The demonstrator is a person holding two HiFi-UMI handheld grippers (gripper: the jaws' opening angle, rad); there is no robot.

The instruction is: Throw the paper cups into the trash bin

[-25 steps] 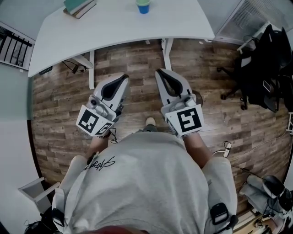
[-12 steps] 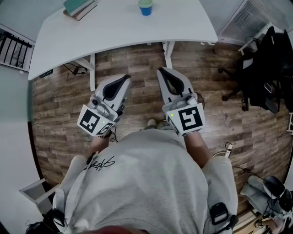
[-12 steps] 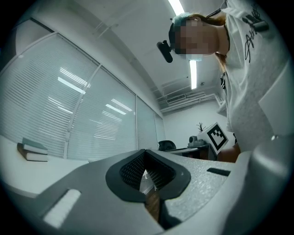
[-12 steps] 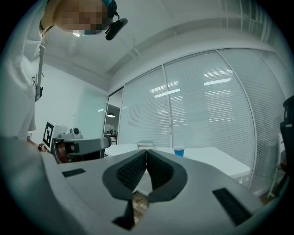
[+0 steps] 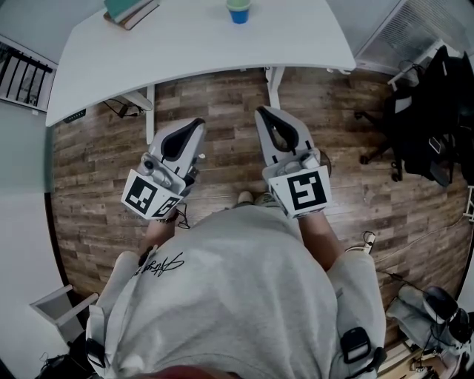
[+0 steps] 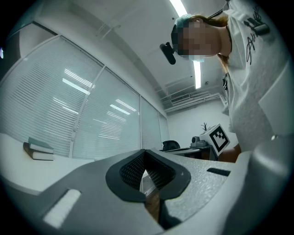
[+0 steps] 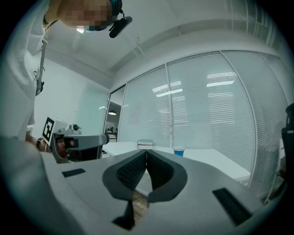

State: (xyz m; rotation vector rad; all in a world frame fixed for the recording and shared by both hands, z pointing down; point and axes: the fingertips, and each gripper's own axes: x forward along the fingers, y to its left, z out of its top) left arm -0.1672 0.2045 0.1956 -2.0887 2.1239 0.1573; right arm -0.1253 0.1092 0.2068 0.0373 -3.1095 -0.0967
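The left tool (image 5: 194, 124) is clenched, its jaws meeting at the tips with nothing between them, as the left gripper view shows (image 6: 145, 152). The right tool (image 5: 264, 112) is clenched too and just as empty (image 7: 146, 152). The person holds both out in front of the body, side by side and apart, over the wooden floor (image 5: 222, 96) and short of the worktop (image 5: 192, 41).

The one paper cup (image 5: 238, 10) in sight is blue and stands upright on the white worktop, well beyond both tools. In the right gripper view it sits just to the right of that tool's jaw tips (image 7: 178, 151). I cannot tell whether anything is in it, since the head view cuts off its top at the frame edge.

A small stack of books (image 5: 129, 10) lies further left on the worktop, well apart from the cup. The worktop's near edge and white legs (image 5: 272, 78) stand between the tools and the cup. Off to the right a dark chair (image 5: 433, 111) is draped with dark things I cannot make out.
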